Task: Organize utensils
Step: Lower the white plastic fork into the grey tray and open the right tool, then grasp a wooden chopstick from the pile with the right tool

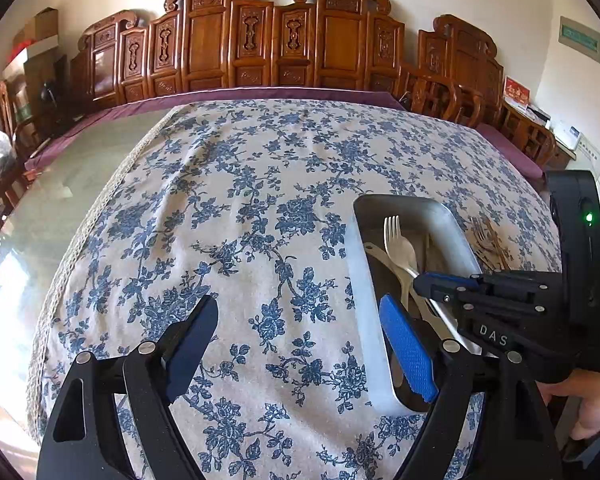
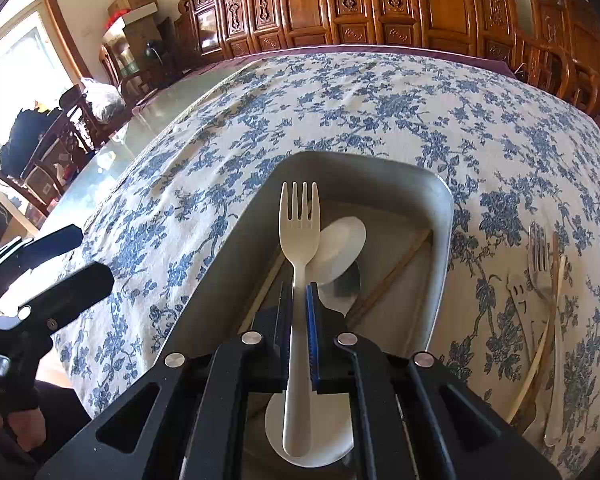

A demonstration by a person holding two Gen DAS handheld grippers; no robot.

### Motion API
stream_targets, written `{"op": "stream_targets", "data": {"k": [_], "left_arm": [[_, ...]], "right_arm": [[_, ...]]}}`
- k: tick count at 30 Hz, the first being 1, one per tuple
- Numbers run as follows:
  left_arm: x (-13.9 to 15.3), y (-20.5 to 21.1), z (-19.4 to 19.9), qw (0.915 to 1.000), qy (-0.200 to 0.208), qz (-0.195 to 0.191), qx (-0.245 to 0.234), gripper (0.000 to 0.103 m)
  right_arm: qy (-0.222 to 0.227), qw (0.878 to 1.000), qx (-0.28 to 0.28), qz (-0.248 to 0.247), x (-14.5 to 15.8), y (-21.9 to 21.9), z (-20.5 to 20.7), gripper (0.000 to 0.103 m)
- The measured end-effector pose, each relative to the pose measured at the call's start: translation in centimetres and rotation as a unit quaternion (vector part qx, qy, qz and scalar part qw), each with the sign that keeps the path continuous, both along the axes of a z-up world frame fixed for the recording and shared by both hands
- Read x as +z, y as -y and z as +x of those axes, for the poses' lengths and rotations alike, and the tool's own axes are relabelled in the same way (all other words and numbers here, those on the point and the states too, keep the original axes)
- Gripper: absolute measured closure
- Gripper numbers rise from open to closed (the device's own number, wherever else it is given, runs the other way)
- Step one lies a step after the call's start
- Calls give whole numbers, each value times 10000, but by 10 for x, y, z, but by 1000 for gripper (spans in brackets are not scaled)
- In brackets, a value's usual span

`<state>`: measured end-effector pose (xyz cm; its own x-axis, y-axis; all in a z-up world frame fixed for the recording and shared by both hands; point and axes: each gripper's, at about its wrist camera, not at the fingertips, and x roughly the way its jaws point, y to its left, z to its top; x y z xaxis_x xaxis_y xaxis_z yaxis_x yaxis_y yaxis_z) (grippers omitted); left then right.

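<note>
My right gripper (image 2: 299, 294) is shut on the handle of a cream plastic fork (image 2: 300, 216), tines pointing away, held over the metal tray (image 2: 440, 240). Under the fork in the tray lie a white spoon (image 2: 342, 240), a metal spoon (image 2: 346, 284) and wooden chopsticks (image 2: 392, 276). In the left wrist view the right gripper (image 1: 420, 280) reaches into the tray (image 1: 360, 280) from the right with the fork (image 1: 396, 236). My left gripper (image 1: 300, 344) stands open over the floral cloth just left of the tray, with nothing between its fingers; the right wrist view shows this left gripper (image 2: 76, 260) at its left edge.
On the cloth right of the tray lie a metal fork (image 2: 540, 260), a white utensil with a printed smile (image 2: 518, 296) and more chopsticks (image 2: 556, 300). Carved wooden chairs (image 1: 260, 40) line the table's far side. A hand (image 1: 592, 408) grips the right tool.
</note>
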<state>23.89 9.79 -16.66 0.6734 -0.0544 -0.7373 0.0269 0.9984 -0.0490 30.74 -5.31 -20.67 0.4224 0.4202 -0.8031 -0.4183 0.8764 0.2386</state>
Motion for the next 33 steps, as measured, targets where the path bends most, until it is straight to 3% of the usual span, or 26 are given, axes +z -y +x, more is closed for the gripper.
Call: {"op": "stream_targets", "data": {"k": [10, 14, 18, 25, 33], "left_arm": [[3, 17, -2, 9998, 54, -35, -174, 23], [4, 30, -1, 9995, 62, -49, -289, 23], [4, 46, 0, 9989, 55, -57, -462, 23], [6, 84, -2, 9962, 89, -114, -859, 23], [-1, 114, -4, 9938, 12, -103, -1104, 23]], "right_arm": [[263, 9995, 73, 134, 22, 20, -6, 94], [579, 9983, 12, 80, 40, 47, -11, 94], [835, 9958, -242, -296, 47, 94, -14, 94], [763, 9917, -700, -758, 28, 163, -17, 94], [560, 9932, -679, -758, -2, 167, -21, 92]]}}
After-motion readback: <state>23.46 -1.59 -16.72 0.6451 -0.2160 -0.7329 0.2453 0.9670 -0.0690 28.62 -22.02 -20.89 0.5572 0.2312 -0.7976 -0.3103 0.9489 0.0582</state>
